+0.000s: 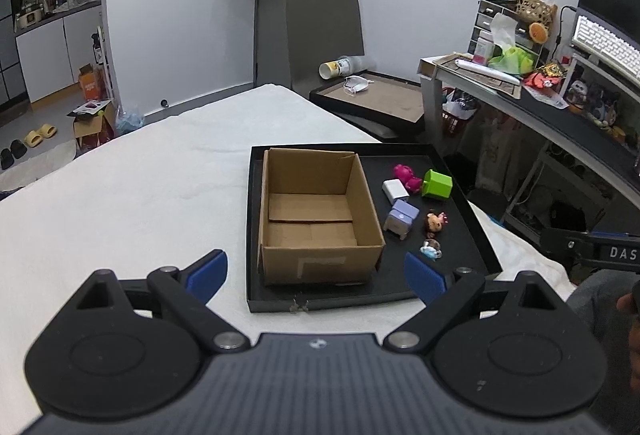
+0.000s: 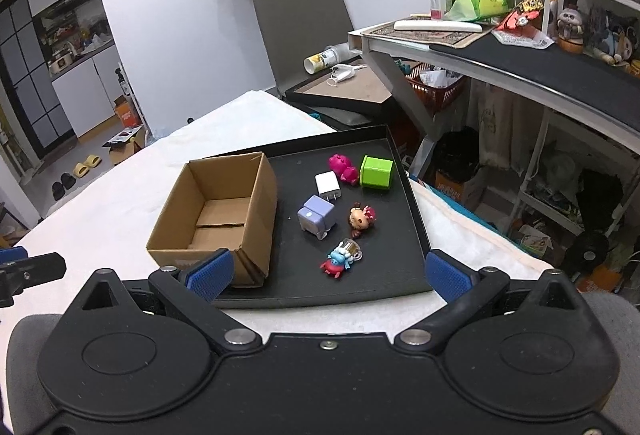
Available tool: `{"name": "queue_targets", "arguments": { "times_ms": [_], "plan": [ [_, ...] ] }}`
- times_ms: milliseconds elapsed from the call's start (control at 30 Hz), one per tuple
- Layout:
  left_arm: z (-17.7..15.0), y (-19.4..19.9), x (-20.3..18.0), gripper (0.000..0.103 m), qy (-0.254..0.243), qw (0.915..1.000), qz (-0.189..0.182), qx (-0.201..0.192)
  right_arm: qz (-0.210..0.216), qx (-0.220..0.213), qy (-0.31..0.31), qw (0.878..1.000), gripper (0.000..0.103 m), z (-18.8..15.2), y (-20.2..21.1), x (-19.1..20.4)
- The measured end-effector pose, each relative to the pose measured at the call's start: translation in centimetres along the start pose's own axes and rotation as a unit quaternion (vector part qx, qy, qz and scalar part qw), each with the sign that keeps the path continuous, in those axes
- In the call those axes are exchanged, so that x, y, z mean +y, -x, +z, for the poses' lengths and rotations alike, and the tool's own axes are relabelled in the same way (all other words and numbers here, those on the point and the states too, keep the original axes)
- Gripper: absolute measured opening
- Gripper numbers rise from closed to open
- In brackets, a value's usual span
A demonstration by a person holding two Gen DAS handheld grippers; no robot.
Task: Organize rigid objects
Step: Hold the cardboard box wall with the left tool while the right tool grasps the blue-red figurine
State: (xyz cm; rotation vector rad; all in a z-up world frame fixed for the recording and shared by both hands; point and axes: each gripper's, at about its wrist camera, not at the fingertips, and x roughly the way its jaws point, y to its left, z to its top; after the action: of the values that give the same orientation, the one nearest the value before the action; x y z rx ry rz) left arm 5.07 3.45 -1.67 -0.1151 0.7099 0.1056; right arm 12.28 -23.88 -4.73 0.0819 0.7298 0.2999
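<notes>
A black tray lies on a white-covered surface, and an open, empty cardboard box stands in its left part. To the right of the box six small items lie loose on the tray floor: a green cube at the far side with a pink figurine touching it, a white plug adapter just beside those, a lilac block nearer the box, a brown-haired figurine to its right, and a blue-and-red figurine closest to the near rim. The right gripper hovers above the tray's near edge, fingers spread wide and holding nothing; the left gripper hangs in front of the box, equally spread and empty. Nothing appears to be in the box yet, so the sorting looks to be at its start. The blue-and-red figurine seems the natural first pick for the right gripper, as it is nearest and apart from its neighbours. A good grasp would probably come straight down, with the pads closing across its body, not its thin protruding parts, then lift clear of the box wall before release. The left gripper could steady the light box, which may slide.
</notes>
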Motion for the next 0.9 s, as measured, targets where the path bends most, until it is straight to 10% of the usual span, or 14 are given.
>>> {"name": "queue_targets", "arguments": {
  "times_ms": [900],
  "plan": [
    [2.7, -10.1, 3.8, 0.088, 0.037, 0.9975, 0.022, 0.056, 0.025, 0.067, -0.076, 0.995, 0.095, 2.8, -10.2, -3.7]
  ]
}}
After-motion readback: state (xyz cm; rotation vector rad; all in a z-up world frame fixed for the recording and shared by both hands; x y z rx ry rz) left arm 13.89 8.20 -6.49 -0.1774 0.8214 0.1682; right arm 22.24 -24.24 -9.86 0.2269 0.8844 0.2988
